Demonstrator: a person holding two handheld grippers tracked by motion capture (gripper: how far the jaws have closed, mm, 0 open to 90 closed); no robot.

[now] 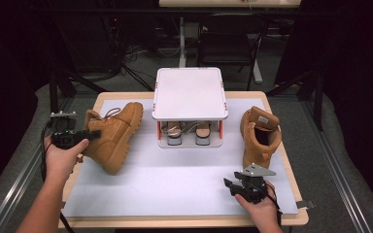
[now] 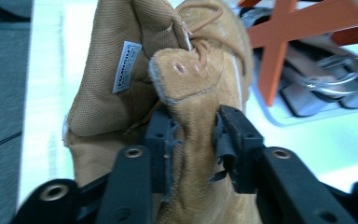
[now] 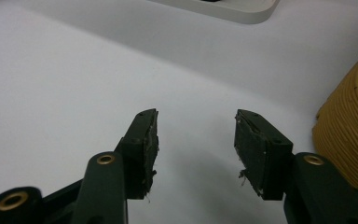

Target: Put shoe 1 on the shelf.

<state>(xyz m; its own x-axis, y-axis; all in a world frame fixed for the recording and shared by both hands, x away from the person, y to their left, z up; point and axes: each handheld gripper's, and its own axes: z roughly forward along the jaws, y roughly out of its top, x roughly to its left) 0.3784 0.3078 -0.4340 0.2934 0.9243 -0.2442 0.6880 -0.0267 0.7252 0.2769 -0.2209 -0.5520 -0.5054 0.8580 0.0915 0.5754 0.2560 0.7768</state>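
A tan lace-up boot (image 1: 114,133) stands tilted at the left of the white mat (image 1: 175,179). My left gripper (image 1: 93,134) is shut on the rear of its ankle collar. In the left gripper view the pads of that gripper (image 2: 193,135) press into the boot's (image 2: 191,74) tan suede from both sides, under a white size label. A second tan boot (image 1: 260,133) lies at the right, its opening facing me. My right gripper (image 1: 229,184) rests open near the front edge, with nothing between the jaws (image 3: 196,135). The second boot's ribbed sole (image 3: 354,140) sits just to its right.
A white-topped shoe rack (image 1: 189,92) with orange side braces (image 2: 279,42) stands at the back centre, with a pair of sandals (image 1: 189,132) on its lower shelf. The wooden table's front edge (image 1: 175,222) runs close to my hands. Dark frames and cables lie beyond the table.
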